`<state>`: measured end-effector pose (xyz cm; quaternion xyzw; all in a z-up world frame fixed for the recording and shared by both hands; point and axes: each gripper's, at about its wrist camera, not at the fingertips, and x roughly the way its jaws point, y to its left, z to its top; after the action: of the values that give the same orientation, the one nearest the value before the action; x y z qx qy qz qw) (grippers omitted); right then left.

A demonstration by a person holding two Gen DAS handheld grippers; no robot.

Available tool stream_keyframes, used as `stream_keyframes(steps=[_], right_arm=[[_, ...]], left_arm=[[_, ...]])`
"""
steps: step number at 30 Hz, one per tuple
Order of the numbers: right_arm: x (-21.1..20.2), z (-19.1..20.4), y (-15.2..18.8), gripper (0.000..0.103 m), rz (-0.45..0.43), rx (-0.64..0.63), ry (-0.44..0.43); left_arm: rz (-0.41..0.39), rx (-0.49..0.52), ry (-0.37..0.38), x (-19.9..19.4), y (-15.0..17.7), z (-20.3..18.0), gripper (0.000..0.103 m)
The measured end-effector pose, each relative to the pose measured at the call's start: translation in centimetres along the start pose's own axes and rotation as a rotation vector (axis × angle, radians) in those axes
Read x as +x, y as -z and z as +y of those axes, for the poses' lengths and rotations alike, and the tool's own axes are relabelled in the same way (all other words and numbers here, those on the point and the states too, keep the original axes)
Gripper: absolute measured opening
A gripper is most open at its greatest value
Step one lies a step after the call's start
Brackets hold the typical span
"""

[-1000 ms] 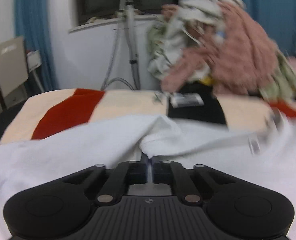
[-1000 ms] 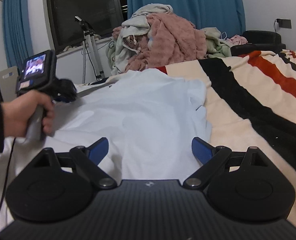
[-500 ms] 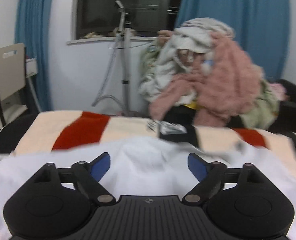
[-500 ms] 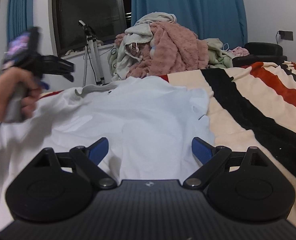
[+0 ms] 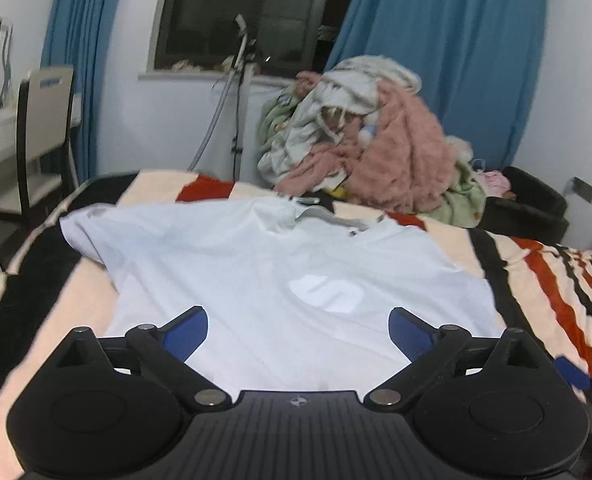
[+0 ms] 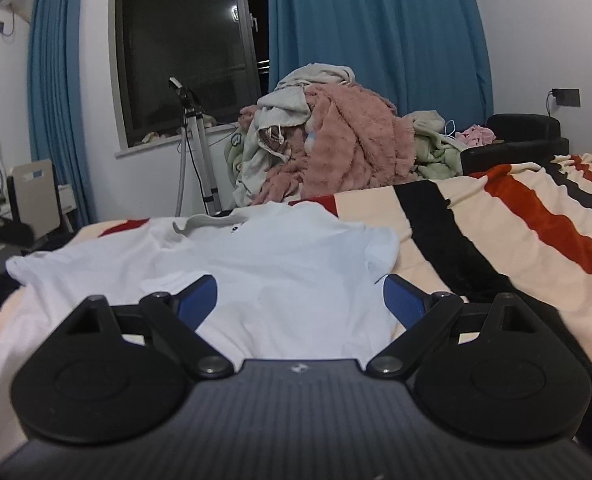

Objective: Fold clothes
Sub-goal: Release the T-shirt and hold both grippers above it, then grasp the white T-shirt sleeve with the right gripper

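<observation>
A white T-shirt point(image 5: 276, 264) lies spread flat on the striped bedspread point(image 5: 536, 280), its grey collar point(image 5: 332, 218) at the far end and a pale logo point(image 5: 326, 290) on the chest. My left gripper point(image 5: 298, 320) hovers above the shirt's near part; its jaws are opening and nothing is between them. In the right wrist view the same T-shirt point(image 6: 288, 248) lies ahead. My right gripper point(image 6: 300, 284) stands open over the shirt's near edge and holds nothing.
A tall pile of clothes point(image 5: 376, 140) with a pink fleece sits at the far end of the bed. A tripod point(image 5: 236, 100) stands by the window. A chair point(image 5: 44, 120) and desk are at the left, and a black seat point(image 5: 536, 204) at the right.
My left gripper let go of the shirt fabric it pinched near the collar, opened wide and drew back and up. The hand holding it has left the right wrist view. The right gripper rose slightly.
</observation>
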<state>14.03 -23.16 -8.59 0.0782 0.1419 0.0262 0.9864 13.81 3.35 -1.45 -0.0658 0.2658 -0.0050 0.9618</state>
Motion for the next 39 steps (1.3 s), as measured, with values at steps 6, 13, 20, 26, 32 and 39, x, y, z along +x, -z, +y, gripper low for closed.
stream_keyframes(steps=[6,13,20,26,32,39], right_arm=[[-2.9,-0.4,-1.3,0.091,-0.002,0.026,0.029],[-3.3,-0.1,-1.9,0.091,0.034,0.093,0.027],[-2.0,-0.3,-0.9,0.091,0.078,0.093,0.014],[1.9,-3.1,-0.9,0.091,0.101,0.211,-0.027],[9.2,-8.7,-0.1,0.091,0.116,0.405,-0.002],[15.7,-9.9,1.3,0.069,0.209,0.431,0.007]], left_arm=[[-0.015,0.016,0.022,-5.5,2.6,-0.5,0.101],[0.024,-0.056,0.05,-9.3,2.1,-1.4,0.101],[-0.027,0.01,0.04,-10.7,3.0,-2.8,0.102],[0.055,-0.028,0.002,-7.4,3.9,-0.3,0.102],[0.096,-0.046,0.0,-3.5,4.2,0.9,0.102],[0.19,-0.046,0.002,1.5,5.0,0.9,0.102]])
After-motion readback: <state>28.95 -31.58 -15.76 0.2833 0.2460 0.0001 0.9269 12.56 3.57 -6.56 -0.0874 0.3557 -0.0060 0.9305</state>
